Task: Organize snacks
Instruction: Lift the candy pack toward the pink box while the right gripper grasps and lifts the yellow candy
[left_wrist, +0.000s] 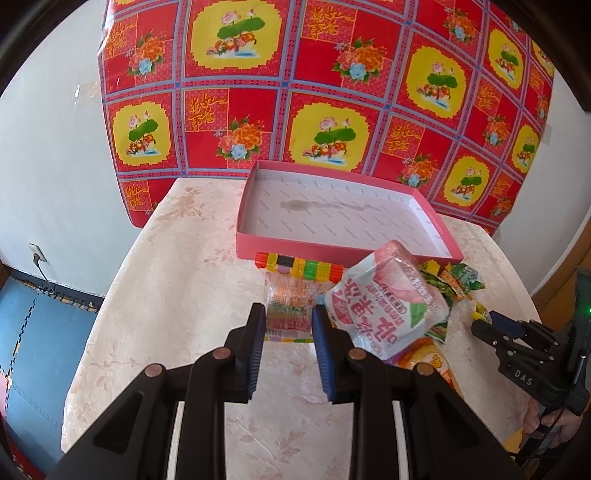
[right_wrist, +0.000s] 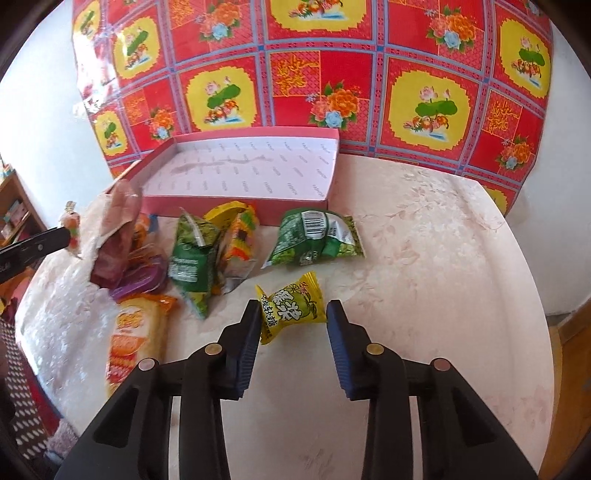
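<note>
My left gripper (left_wrist: 288, 314) is shut on a clear snack packet with a bright striped top (left_wrist: 291, 284), held in front of the open pink box (left_wrist: 332, 251). A pink-and-white peach pouch (left_wrist: 384, 299) leans against the outside of its right finger, not between the jaws. My right gripper (right_wrist: 294, 306) is shut on a small yellow wrapped candy (right_wrist: 290, 299), whose ends touch both blue pads. The box (right_wrist: 236, 206) holds nothing. In the left wrist view the right gripper (left_wrist: 480, 325) shows at the right edge, a hand beneath it.
Between the grippers lie loose snacks: two green packets (right_wrist: 314, 236) (right_wrist: 192, 258), a striped packet (right_wrist: 240, 236), a purple wrapper (right_wrist: 136, 282) and an orange cracker pack (right_wrist: 133, 339). The table's pale floral cloth (right_wrist: 424, 258) curves off at the right. A red patterned sheet (right_wrist: 332, 55) covers the wall.
</note>
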